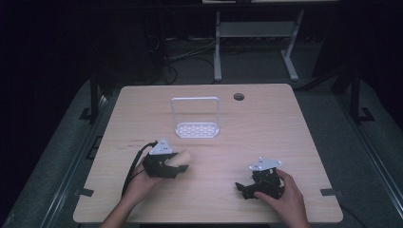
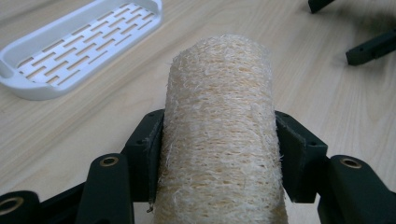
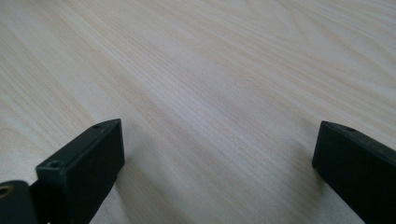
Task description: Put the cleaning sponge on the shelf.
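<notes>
Left gripper (image 2: pixel 219 140) has its black jaws clamped on the sides of a pale, fibrous loofah cylinder (image 2: pixel 219 126), held near the table's front left; right gripper (image 3: pixel 217 154) rests on the light wooden table (image 1: pixel 285 128) with jaws wide apart and nothing between them. Likely destination is the white slotted plastic rack (image 1: pixel 196 129) behind: keep the squeeze gentle, lift clear, lower the loofah level onto the tray

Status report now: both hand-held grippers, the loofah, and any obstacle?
Left hand-held gripper shut on loofah. Right hand-held gripper open, empty, low over table. White rack ahead, path clear.
</notes>
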Demonstrator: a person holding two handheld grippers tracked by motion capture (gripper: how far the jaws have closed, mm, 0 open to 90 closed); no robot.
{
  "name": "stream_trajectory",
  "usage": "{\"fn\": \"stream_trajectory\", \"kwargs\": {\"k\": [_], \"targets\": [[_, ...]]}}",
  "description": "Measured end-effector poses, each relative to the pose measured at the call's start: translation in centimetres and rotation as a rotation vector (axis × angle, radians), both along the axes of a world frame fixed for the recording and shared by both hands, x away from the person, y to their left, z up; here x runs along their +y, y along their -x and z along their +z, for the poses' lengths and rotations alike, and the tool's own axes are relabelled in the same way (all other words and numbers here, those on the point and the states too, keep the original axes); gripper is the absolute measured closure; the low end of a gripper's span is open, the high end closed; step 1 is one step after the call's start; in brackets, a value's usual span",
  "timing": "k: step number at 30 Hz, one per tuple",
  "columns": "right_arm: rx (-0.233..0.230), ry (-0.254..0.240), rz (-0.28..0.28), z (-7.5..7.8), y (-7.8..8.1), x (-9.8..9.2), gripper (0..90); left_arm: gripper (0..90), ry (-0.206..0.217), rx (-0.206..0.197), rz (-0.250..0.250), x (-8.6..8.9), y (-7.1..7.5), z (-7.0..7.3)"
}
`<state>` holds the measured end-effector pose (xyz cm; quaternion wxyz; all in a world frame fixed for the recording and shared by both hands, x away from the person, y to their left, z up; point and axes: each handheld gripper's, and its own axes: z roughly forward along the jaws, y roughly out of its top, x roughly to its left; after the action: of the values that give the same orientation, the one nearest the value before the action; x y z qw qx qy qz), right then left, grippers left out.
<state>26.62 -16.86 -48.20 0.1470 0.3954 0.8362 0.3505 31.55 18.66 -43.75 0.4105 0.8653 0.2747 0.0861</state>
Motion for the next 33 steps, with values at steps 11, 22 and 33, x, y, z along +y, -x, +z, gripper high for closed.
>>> {"fn": "stream_trajectory", "kwargs": {"k": [11,22,33], "targets": [[0.000,0.000,0.000,0.0,0.0,0.0,1.8,40.9,-0.014,-0.013,-0.001,-0.4,-1.2,0.5],[0.002,-0.003,0.000,0.0,0.0,0.0,1.9,40.9,-0.014,-0.018,0.005,-0.9,-2.4,0.7],[0.000,0.000,0.000,0.0,0.0,0.0,1.9,40.9,-0.015,-0.024,0.013,-1.5,-3.8,1.2]]}}
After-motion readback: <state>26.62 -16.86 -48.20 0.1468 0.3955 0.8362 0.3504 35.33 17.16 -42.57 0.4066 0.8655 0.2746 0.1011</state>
